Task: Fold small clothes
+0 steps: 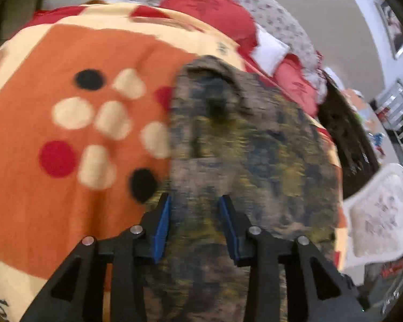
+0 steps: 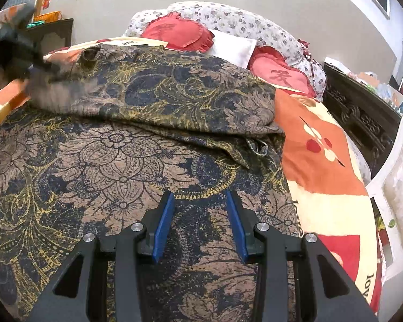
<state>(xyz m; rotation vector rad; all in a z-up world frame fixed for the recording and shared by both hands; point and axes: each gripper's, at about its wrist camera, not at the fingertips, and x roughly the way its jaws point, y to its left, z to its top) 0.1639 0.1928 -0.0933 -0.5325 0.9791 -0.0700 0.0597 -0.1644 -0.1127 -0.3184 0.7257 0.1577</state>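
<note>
A brown garment with a navy and yellow floral print point(image 2: 99, 166) lies on the bed, its far part folded over into a thick layer point(image 2: 180, 94). My right gripper point(image 2: 200, 196) is open just above the flat near part, nothing between its blue pads. In the left wrist view the same garment point(image 1: 241, 161) is motion-blurred; my left gripper point(image 1: 194, 200) is open over its left edge. The left gripper also shows blurred in the right wrist view point(image 2: 27, 61), at the garment's far-left corner near the neck opening point(image 2: 90, 55).
An orange, cream and red blanket point(image 1: 67, 123) covers the bed. Red heart pillows point(image 2: 180, 33), a white pillow point(image 2: 233, 47) and a floral quilt point(image 2: 244, 24) are piled at the head. A dark carved headboard point(image 2: 362, 118) and a white chair point(image 2: 400, 177) stand right.
</note>
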